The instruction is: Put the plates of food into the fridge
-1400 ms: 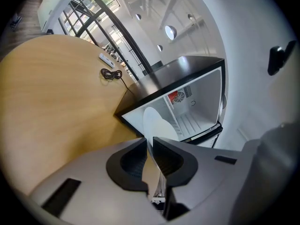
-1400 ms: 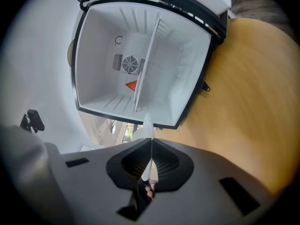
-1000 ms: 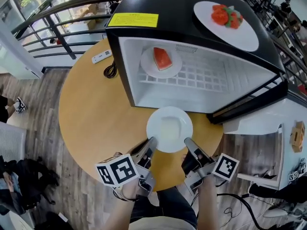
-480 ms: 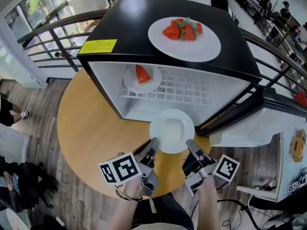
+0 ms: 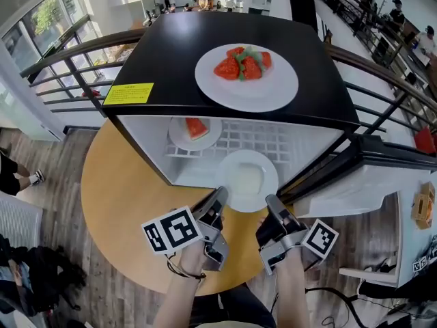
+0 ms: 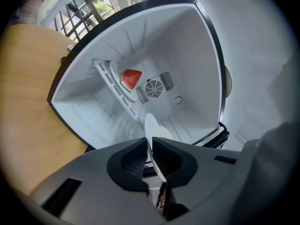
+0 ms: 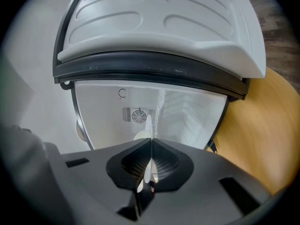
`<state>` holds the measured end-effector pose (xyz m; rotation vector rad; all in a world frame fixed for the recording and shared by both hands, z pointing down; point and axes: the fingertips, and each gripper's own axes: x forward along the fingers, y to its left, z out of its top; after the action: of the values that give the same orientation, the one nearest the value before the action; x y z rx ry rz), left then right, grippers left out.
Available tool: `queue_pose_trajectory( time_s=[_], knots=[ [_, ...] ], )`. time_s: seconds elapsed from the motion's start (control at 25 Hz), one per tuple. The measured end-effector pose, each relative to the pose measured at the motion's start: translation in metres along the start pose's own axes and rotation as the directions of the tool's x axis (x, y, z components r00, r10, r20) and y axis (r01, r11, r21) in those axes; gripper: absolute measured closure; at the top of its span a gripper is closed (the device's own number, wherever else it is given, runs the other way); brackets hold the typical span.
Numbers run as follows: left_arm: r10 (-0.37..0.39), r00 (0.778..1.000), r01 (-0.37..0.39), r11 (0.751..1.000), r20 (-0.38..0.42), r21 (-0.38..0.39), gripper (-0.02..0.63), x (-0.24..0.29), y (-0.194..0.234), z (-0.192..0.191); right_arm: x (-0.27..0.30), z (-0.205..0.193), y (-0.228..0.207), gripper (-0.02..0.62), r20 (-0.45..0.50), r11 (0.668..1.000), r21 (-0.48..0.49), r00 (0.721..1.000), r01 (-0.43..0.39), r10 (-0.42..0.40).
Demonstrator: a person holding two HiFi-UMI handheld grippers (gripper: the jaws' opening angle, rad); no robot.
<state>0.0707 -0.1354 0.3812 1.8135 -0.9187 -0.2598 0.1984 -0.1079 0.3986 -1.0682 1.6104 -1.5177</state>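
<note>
White round plate w/ pale food [image 5: 247, 180] at mouth of black mini fridge [image 5: 171, 53], rim pinched both sides to stay level: left gripper [image 5: 218, 202] jaws just been closing on rim, right gripper [image 5: 273, 205] clamped tight on it.

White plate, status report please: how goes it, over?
Gripping white plate: left tongs just closing tighter, right tongs shut. Plate at mouth of open fridge. Inside, watermelon plate off left.
</note>
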Motion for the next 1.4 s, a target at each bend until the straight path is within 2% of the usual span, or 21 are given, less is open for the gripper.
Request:
queue_pose_trajectory(
  time_s=[0.32, 0.56, 0.8, 1.08, 1.24, 1.4],
  knots=[
    [0.001, 1.000, -0.001, 1.000, 0.016, 0.006, 0.572, 0.045, 0.000, 0.028, 0.025, 0.028, 0.000, 0.578, 0.147, 1.000, 0.019, 0.989, -0.003, 0.000],
    [0.002, 1.000, -0.001, 1.000, -0.009, 0.017, 0.572, 0.067, -0.002, 0.039, 0.034, 0.039, -0.005, 0.578, 0.229, 0.996, 0.090, 0.973, -0.018, -0.003],
    [0.014, 1.000, -0.013, 0.999, -0.025, 0.041, 0.571, 0.085, -0.002, 0.045, 0.042, 0.053, -0.001, 0.578, 0.284, 0.998, 0.068, 0.959, -0.006, -0.014],
    [0.056, 0.997, -0.048, 0.990, -0.062, 0.130, 0.565, 0.094, 0.006, 0.045, 0.052, 0.058, -0.005, 0.577, 0.324, 0.997, 0.078, 0.946, 0.003, -0.029],
    [0.089, 0.993, -0.072, 0.977, -0.077, 0.200, 0.548, 0.096, 0.007, 0.045, 0.057, 0.062, -0.004, 0.577, 0.351, 0.996, 0.086, 0.936, 0.000, -0.030],
    [0.092, 0.993, -0.073, 0.974, -0.077, 0.212, 0.541, 0.093, 0.006, 0.044, 0.061, 0.067, -0.003, 0.577, 0.382, 0.997, 0.076, 0.923, 0.009, -0.037]
  ],
)
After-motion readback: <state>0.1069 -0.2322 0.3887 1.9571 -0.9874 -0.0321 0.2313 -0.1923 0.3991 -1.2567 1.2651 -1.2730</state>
